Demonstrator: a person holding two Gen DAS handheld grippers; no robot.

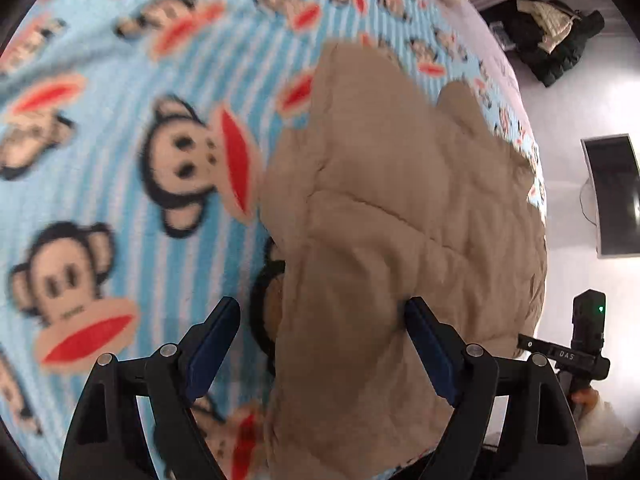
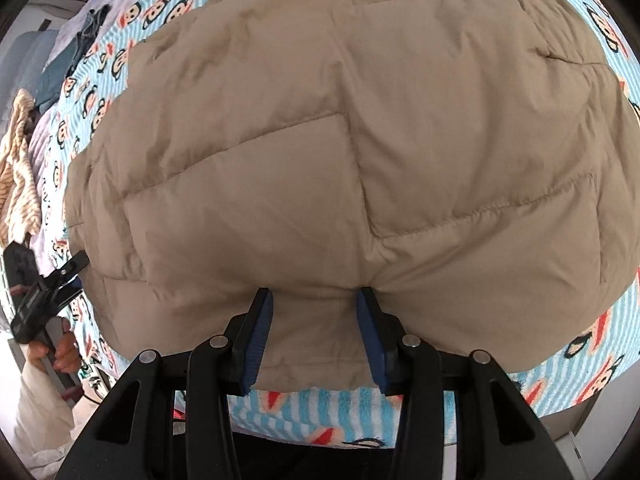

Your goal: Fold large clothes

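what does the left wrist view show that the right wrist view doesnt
Only the left wrist view: a dark monitor on the pale floor, a black-and-cream heap of clothing beyond the bed, and the left gripper with its jaws wide over the jacket's edge, not pressing it.

Only the right wrist view: a striped cloth and dark folded clothes along the bed's far side, and the right gripper pinching the jacket's hem.

Both: the tan quilted jacket lying on the blue monkey-print blanket.

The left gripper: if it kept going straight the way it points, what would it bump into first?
Most likely the tan puffy jacket, whose edge lies between the open left gripper fingers; depth is hard to judge.
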